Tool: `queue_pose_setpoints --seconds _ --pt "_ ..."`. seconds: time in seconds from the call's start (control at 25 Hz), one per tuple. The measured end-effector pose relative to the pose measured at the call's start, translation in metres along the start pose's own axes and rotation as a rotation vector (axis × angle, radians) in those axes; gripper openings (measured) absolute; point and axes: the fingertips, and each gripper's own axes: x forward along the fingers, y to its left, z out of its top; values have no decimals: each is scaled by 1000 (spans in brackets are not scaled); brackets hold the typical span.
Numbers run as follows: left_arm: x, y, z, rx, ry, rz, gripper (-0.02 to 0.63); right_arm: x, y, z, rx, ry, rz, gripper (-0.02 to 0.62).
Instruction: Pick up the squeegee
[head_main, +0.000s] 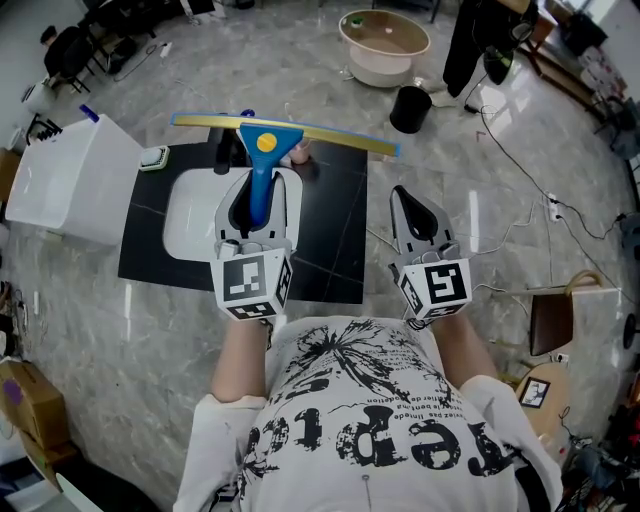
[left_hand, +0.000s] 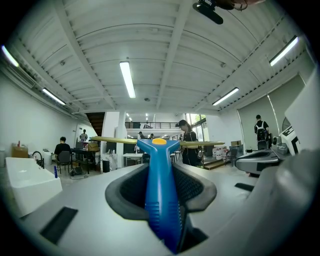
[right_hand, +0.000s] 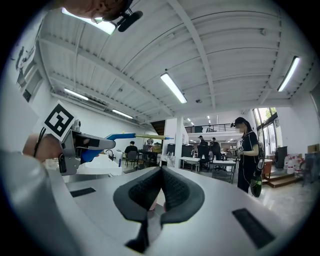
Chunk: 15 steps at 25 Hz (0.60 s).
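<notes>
Squeegee (head_main: 268, 140) | blue handle is clamped between the partly closed jaws of the left gripper (head_main: 262, 185) | yellow blade is carried crosswise in the air, over a black surface (head_main: 335, 235) and a white basin (head_main: 188, 215) | right gripper (head_main: 404, 195): jaws are pressed together, nothing is gripped; it is held level beside the left.

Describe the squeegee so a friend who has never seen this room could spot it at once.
Find the black slab with a white basin set in it. Above it, the left gripper clamps the squeegee by its handle between its jaws. It is the only T-shaped tool: bright blue handle, yellow button, long yellow blade across the top.
</notes>
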Motion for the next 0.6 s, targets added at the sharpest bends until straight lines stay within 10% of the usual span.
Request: queue_pose_setpoints --seconds 0.6 --pt "0 -7 -12 -16 30 -9 146 -10 1 1 -13 -12 -3 12"
